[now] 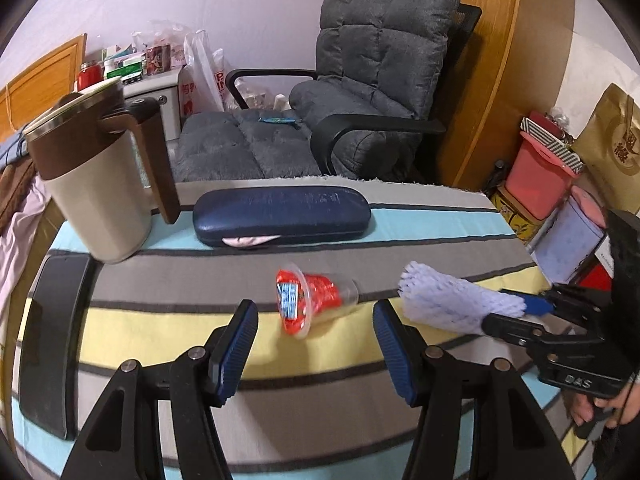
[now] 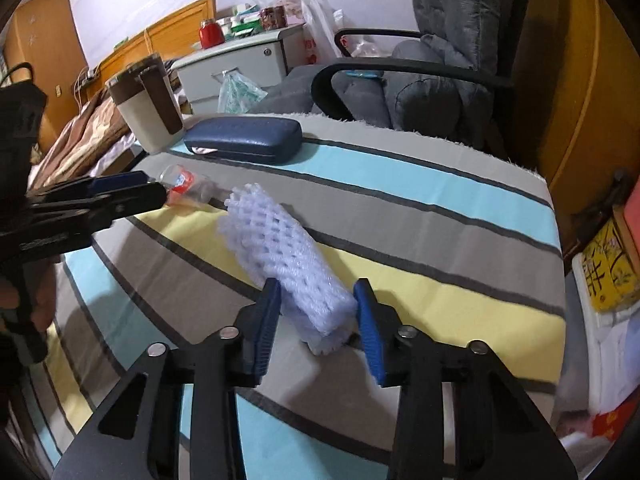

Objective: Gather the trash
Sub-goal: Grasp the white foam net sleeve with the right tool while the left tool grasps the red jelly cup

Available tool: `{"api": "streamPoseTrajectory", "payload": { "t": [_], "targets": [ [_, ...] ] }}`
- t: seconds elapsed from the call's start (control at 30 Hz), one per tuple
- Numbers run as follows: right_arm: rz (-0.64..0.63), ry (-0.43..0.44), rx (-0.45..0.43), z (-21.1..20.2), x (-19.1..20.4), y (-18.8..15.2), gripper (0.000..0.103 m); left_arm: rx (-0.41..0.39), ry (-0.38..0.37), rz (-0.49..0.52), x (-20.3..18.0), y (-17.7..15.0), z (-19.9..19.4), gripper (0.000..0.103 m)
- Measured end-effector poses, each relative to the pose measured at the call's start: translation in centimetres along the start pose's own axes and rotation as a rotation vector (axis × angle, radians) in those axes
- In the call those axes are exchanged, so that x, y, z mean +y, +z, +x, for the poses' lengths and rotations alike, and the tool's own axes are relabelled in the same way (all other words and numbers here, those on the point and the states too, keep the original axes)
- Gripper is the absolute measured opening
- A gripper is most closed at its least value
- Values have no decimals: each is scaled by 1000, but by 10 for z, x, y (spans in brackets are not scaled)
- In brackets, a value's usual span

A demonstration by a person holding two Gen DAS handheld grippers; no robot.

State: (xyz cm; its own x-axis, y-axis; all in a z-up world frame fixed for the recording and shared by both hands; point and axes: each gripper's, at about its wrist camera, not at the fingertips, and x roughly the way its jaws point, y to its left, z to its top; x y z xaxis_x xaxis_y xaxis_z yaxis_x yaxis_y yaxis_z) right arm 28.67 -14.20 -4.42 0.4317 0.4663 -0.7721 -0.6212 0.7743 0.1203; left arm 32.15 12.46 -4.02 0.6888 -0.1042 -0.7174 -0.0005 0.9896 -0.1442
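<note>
Trash on a striped cloth: a white foam fruit-net sleeve (image 2: 286, 268) lies across the yellow and grey bands in the centre of the right wrist view, its near end sitting between the blue-padded fingers (image 2: 266, 326) of the right gripper (image 2: 316, 328). The pads flank the sleeve closely on both sides, but the frames do not settle whether they press on it. In the left wrist view the same sleeve (image 1: 452, 300) appears at right of centre, with the right gripper (image 1: 520, 312) reaching in from the right edge and a person's hand (image 1: 604, 408) at its handle in the lower right.

A clear plastic cup with a red foil wrapper (image 1: 310, 300) lies on its side at the middle of the left wrist view, just beyond the left gripper (image 1: 314, 344), whose jaws stand apart with nothing between them. In the right wrist view the cup (image 2: 186, 186) is at centre left, partly behind the left gripper (image 2: 132, 192).

Behind, toward the upper left of the left wrist view, stand a cream and brown lidded jug (image 1: 94, 188) and a dark blue hard glasses case (image 1: 282, 214), both on the striped tablecloth (image 1: 180, 328). A flat black slab (image 1: 52, 340) lies at the cloth's left edge. A grey cushioned armchair (image 1: 360, 92) fills the top centre.
</note>
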Motion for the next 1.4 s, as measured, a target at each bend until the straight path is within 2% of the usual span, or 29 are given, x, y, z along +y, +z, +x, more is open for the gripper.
{"api": "streamPoseTrajectory", "payload": {
  "t": [0.07,0.17,0.3,0.33,0.43,0.77,0.9,0.97,1.0,1.03,1.1,1.13,1.4],
  "targets": [
    [20,7,-13,-5,-2,-2,31,-7,1,6,0,2,4,58],
    [41,16,-30,-10,-4,-5,26,-3,-1,5,2,4,10,47],
    [46,12,-43,-11,-3,-4,22,7,-13,-5,2,5,14,15],
    [48,12,-43,-9,-3,-3,22,11,-16,-8,3,5,14,12],
    [55,7,-51,-12,-2,-3,21,7,-29,-21,4,2,8,7],
    [85,8,-91,-41,11,-20,20,-29,-73,46,-24,-25,-45,3],
    [103,1,-95,-51,15,-31,20,-54,-52,52,-27,-29,-63,3],
    [118,-2,-93,-52,14,-35,20,-56,-15,60,-23,-24,-64,8],
    [126,0,-91,-53,13,-38,20,-53,-8,61,-21,-22,-62,19],
    [133,2,-91,-54,12,-40,20,-49,-7,62,-18,-19,-59,36],
    [143,2,-90,-55,10,-43,20,-50,-11,60,-11,-13,-51,55],
    [150,1,-91,-55,10,-46,20,-49,-20,61,-6,-10,-44,59],
    [178,-13,-71,-42,0,-46,20,25,-52,81,22,5,18,60]
  ]
}}
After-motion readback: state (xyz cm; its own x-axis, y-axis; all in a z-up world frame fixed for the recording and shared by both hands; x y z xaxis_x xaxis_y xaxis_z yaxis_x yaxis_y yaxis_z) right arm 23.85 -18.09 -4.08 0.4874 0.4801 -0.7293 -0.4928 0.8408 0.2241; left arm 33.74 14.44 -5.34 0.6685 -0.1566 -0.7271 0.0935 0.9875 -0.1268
